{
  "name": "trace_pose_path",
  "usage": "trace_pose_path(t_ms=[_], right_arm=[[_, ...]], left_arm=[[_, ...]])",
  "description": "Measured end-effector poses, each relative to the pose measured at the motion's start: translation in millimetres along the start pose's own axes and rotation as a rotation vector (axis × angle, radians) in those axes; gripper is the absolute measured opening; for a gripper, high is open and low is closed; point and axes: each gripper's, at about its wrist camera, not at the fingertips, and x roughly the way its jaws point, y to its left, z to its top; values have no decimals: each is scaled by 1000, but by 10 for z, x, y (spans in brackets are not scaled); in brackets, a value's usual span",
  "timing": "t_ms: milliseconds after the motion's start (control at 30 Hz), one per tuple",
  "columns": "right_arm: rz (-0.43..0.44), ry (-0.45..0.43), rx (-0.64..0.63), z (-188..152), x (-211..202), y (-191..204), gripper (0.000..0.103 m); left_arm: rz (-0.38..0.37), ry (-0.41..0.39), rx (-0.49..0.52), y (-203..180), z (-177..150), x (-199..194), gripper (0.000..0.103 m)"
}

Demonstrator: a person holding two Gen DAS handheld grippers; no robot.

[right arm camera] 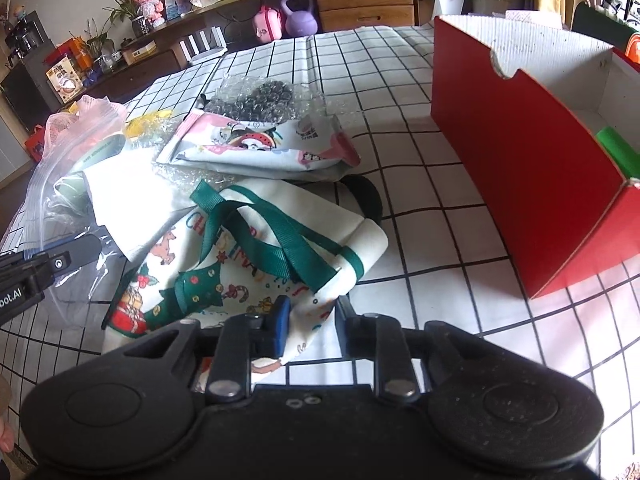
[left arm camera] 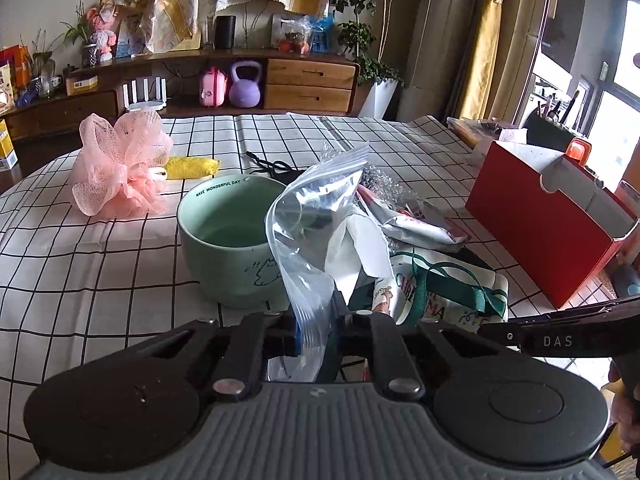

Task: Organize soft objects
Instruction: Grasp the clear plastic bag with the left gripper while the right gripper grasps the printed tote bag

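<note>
- Clear crinkly plastic bag [left arm camera: 310,216], pinched at its lower end by left gripper [left arm camera: 316,332], standing just right of one smooth green bowl [left arm camera: 228,240].
- Soft printed cloth tote [right arm camera: 256,256], green straps, beside bag; edge clamped in right gripper [right arm camera: 310,320].
- Left view only: one pink mesh puff [left arm camera: 120,160] left of bowl.
- One red cardboard box [right arm camera: 528,168] far right of bowl.

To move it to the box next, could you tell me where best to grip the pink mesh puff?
Probably take the pink mesh puff by its gathered centre, coming from above: the ruffles bunch toward the middle knot, it lies loose on the tablecloth, and the yellow cloth touches its right side.
</note>
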Motion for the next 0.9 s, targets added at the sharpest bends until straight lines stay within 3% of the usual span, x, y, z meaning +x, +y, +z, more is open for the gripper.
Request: trace_pose_path(t_ms=[167, 900], right_arm=[[-9, -50, -3, -18, -160, -68, 15], [53, -207, 2, -86, -998, -543, 8]], left_arm=[[2, -25, 29, -49, 10, -80, 7], [-17, -156, 86, -298, 312, -722, 3]])
